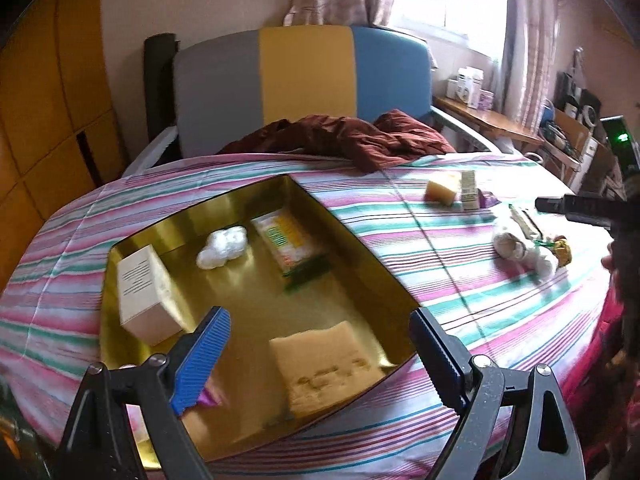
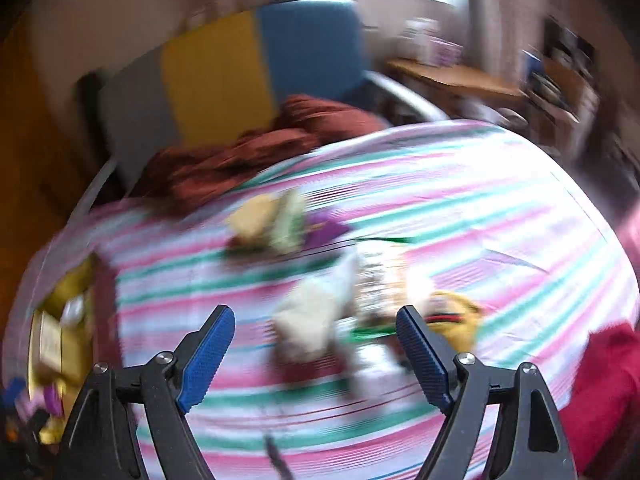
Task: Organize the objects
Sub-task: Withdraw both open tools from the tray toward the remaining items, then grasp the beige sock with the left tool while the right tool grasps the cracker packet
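Left wrist view: your left tongs (image 1: 320, 356) stood spread and empty above the gold tray (image 1: 132, 240) on the striped bed (image 1: 480, 300); tray held a white box (image 1: 142, 292), cotton wad (image 1: 222, 247), packet (image 1: 286, 240), sponge (image 1: 328, 364).
Right wrist view, badly blurred: your right tongs (image 2: 316, 356) were spread over the loose white bundle (image 2: 308, 320) and yellow item (image 2: 460, 320), touching neither.
Risk, as judged: closing at that speed could have missed or scattered the pile.
Only the left view showed the tray's contents clearly.

Glossy gold metal tray (image 1: 132, 240), matt striped cloth sheet (image 1: 460, 280), porous sponge (image 1: 328, 364).
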`<state>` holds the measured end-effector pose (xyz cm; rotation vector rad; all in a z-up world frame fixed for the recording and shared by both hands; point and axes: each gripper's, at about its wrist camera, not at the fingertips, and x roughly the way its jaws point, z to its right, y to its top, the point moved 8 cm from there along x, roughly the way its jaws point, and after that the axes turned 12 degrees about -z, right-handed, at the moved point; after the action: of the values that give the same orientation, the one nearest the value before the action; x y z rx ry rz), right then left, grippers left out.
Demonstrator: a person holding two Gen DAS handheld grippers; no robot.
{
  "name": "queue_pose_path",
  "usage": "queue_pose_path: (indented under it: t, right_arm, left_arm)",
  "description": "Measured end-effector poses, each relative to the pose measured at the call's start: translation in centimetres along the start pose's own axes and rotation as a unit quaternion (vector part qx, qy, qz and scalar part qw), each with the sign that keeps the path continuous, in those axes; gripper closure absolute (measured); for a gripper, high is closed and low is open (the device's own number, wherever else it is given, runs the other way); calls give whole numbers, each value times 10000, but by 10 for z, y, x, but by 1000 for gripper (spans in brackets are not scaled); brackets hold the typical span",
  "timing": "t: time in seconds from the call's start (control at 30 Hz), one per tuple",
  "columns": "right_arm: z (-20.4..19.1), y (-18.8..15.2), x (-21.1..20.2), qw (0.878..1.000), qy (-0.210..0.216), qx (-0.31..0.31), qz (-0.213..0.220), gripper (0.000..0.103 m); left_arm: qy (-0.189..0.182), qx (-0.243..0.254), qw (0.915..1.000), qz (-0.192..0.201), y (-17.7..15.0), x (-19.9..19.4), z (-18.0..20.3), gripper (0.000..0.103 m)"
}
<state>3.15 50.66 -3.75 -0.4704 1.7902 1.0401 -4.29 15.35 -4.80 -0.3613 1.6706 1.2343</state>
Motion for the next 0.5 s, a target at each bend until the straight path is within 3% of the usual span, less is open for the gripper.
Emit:
queue_pose_path:
  t: [0.13,0.23,0.4,0.5]
  right_arm:
    - [48,11,1,9965,99,833,45,19]
    - [75,14,9,9896,423,1377,44,19]
    - [95,11,22,9743,1109,1961,7,19]
    - [96,11,21,9693,1313,2075,134,19]
  left_arm:
    - [-164,283,9995,-1,12,6,26,12]
    - [-344,504,9981,-22,22,11,52,12]
    - [-595,958,9936,-104,38,26,97,12]
    - [-772,1113,9905,-255,48,42,123,12]
